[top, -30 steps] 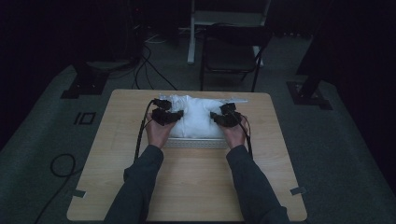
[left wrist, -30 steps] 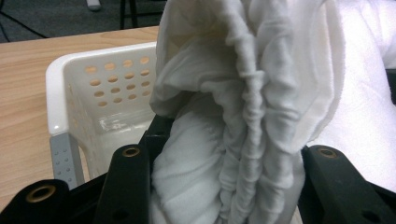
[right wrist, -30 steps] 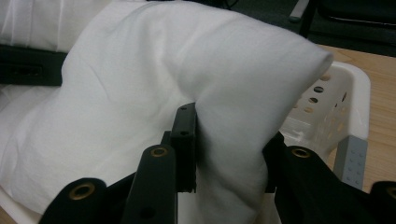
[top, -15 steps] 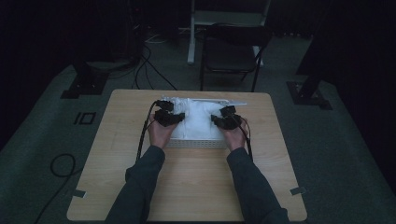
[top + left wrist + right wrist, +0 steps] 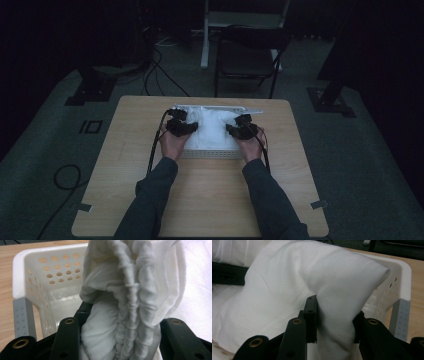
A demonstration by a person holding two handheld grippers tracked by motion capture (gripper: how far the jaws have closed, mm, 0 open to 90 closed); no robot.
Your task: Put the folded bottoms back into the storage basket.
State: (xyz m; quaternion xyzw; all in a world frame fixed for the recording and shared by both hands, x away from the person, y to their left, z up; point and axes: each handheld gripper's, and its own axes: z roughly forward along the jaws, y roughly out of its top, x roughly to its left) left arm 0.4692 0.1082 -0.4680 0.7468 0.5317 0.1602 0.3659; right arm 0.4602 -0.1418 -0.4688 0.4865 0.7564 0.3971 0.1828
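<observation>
While white cloth (image 5: 212, 127) lies in basket (image 5: 210, 153), left gripper (image 5: 115, 340) and right gripper (image 5: 332, 327) fingers each pinch fold of it

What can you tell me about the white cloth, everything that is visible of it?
The white cloth is soft, bunched fabric heaped in the white perforated basket on the table. One edge is gathered, like elastic. The left tool pinches this ruffled part; the right tool pinches a smooth fold at the other side. It rises above the basket rim.
</observation>
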